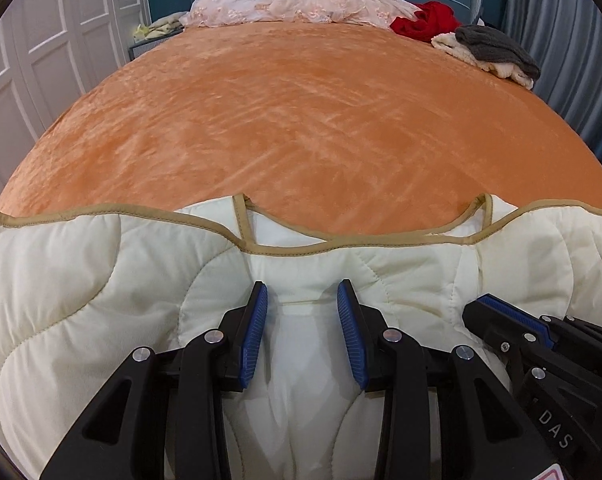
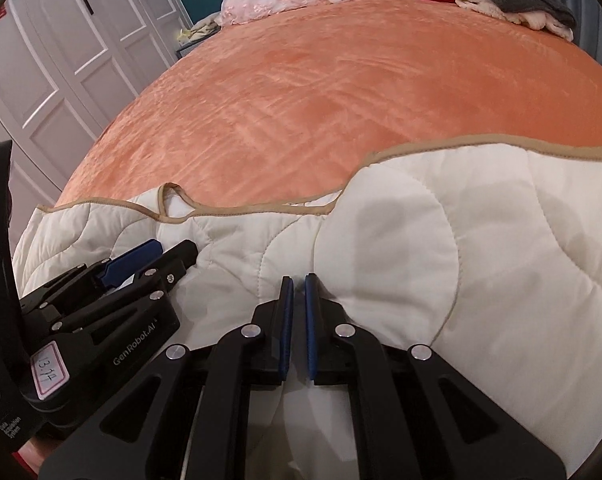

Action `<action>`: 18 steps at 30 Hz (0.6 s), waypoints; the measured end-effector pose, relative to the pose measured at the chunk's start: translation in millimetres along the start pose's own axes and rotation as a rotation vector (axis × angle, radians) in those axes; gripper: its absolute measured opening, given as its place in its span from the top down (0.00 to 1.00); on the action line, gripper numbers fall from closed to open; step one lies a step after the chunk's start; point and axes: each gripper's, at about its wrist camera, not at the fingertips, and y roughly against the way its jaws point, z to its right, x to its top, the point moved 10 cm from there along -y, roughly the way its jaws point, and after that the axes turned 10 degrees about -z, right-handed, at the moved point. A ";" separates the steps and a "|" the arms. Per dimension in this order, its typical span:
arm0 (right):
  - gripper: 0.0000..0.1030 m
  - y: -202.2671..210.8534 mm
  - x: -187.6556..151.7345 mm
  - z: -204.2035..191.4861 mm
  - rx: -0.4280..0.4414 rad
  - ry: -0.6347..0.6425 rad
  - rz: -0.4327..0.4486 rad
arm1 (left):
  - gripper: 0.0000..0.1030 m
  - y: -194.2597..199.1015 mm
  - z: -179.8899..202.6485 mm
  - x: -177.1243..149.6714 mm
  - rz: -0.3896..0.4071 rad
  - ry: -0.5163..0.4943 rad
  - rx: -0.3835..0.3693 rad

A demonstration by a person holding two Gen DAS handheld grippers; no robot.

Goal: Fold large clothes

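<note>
Quilted cream cover (image 1: 101, 300) lies bunched along the near edge of the orange bed (image 1: 301, 120), its tan-bound hem running crosswise, left to right, in front of both my tools; that crosswise run is what the fold turns on. On the left, my left gripper (image 1: 303, 304) stands part open, its blue pads straddling a raised ridge of the cover, though I cannot tell whether they press it. Just to its right my right gripper (image 2: 295, 300) has its pads drawn nearly together, and whether any cloth is pinched between them I cannot tell. Both tools sit close side by side near the middle of the hem, angled down, with far more cover spreading rightward (image 2: 501, 260) than leftward, so I judge the right side needs the longer carry
</note>
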 end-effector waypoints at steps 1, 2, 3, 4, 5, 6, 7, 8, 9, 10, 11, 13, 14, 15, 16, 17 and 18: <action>0.97 -0.4 0.5 -0.9 -0.003 0.002 0.003 | 0.65 -0.5 -0.1 -0.1 0.004 -0.001 0.003; 0.97 -1.2 0.6 -1.5 -0.009 0.006 0.007 | 0.65 -1.1 0.0 -0.2 0.005 -0.003 0.006; 0.97 -2.1 0.7 -2.0 -0.013 0.008 0.011 | 0.65 -1.9 -0.3 0.1 0.008 -0.005 0.011; 0.97 -3.1 0.9 -2.4 -0.016 0.010 0.013 | 0.65 -2.5 -0.2 -0.1 0.009 -0.007 0.015; 0.97 -2.6 0.3 -2.0 -0.017 0.011 0.014 | 0.65 -2.7 0.4 -0.4 0.011 -0.008 0.018; 0.97 -3.4 0.6 -2.2 -0.017 0.012 0.016 | 0.65 -2.8 1.4 -0.3 0.012 -0.009 0.021; 0.97 -4.1 1.0 -2.2 -0.017 0.011 0.017 | 0.65 -3.4 1.7 -0.2 0.014 -0.010 0.025; 0.97 -4.1 1.2 -1.9 -0.017 0.011 0.019 | 0.65 -3.7 2.0 -0.1 0.017 -0.011 0.029; 0.97 -4.5 1.4 -1.9 -0.018 0.012 0.021 | 0.65 -4.0 2.3 0.0 0.019 -0.012 0.032; 0.97 -4.4 1.1 -1.3 -0.019 0.013 0.023 | 0.65 -4.1 2.5 0.1 0.021 -0.013 0.036; 0.97 -4.3 1.2 -1.1 -0.020 0.013 0.025 | 0.65 -3.9 3.4 -0.3 0.023 -0.013 0.039; 0.97 -4.4 1.0 -1.3 -0.022 0.014 0.029 | 0.65 -4.2 4.3 -0.2 0.027 -0.015 0.046; 0.98 -4.4 1.1 -0.9 -0.023 0.014 0.030 | 0.65 -4.4 4.4 -0.1 0.028 -0.015 0.047; 0.97 -4.5 1.2 -1.0 -0.025 0.014 0.032 | 0.65 -4.3 4.4 0.1 0.029 -0.015 0.048; 0.97 -4.7 1.2 -1.2 -0.026 0.015 0.033 | 0.65 -4.6 4.4 0.2 0.031 -0.015 0.050; 0.98 -4.8 1.4 -1.1 -0.026 0.015 0.033 | 0.65 -4.9 4.6 0.2 0.032 -0.015 0.051; 0.98 -5.0 1.4 -1.3 -0.027 0.015 0.034 | 0.65 -5.2 4.7 0.4 0.034 -0.015 0.053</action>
